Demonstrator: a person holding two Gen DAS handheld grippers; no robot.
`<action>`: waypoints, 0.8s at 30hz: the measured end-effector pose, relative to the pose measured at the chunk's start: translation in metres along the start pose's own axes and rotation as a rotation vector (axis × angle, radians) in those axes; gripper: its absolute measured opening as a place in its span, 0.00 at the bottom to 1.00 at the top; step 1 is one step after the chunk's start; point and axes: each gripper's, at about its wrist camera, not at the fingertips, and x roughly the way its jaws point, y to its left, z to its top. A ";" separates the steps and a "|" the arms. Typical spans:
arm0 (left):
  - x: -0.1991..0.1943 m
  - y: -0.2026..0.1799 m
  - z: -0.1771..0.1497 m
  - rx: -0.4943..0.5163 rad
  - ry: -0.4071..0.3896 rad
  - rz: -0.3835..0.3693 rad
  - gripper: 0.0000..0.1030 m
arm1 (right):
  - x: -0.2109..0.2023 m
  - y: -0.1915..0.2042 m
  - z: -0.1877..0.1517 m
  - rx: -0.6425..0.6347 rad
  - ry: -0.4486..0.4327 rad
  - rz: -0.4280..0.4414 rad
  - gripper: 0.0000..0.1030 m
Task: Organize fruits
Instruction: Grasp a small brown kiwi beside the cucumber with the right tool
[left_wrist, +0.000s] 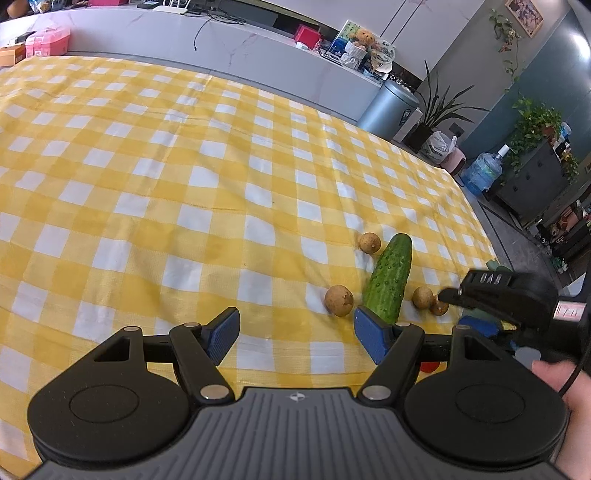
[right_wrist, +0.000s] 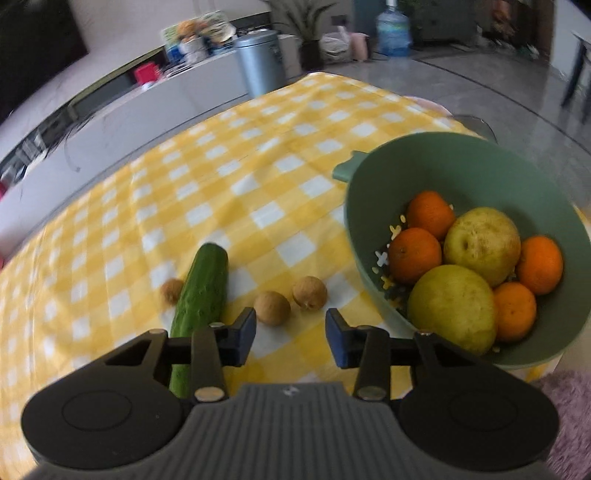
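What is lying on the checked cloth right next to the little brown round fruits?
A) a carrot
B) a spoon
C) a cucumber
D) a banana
C: a long green cucumber lies on the yellow checked cloth among the small brown fruits, outside the green bowl.

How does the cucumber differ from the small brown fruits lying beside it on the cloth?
The cucumber is long, dark green and bumpy; the small brown fruits are round, tan and far smaller. There is one cucumber, while four brown fruits lie around it. Both rest on the checked cloth, outside the green bowl.
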 end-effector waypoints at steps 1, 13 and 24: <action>0.000 0.000 0.000 0.000 0.001 0.000 0.80 | 0.001 -0.002 0.001 0.046 0.015 0.032 0.40; 0.003 -0.001 0.000 0.002 0.009 -0.007 0.80 | 0.034 -0.025 -0.005 0.475 0.119 0.063 0.26; 0.005 -0.002 -0.002 0.018 0.017 0.005 0.80 | 0.043 -0.019 0.004 0.520 0.049 0.008 0.29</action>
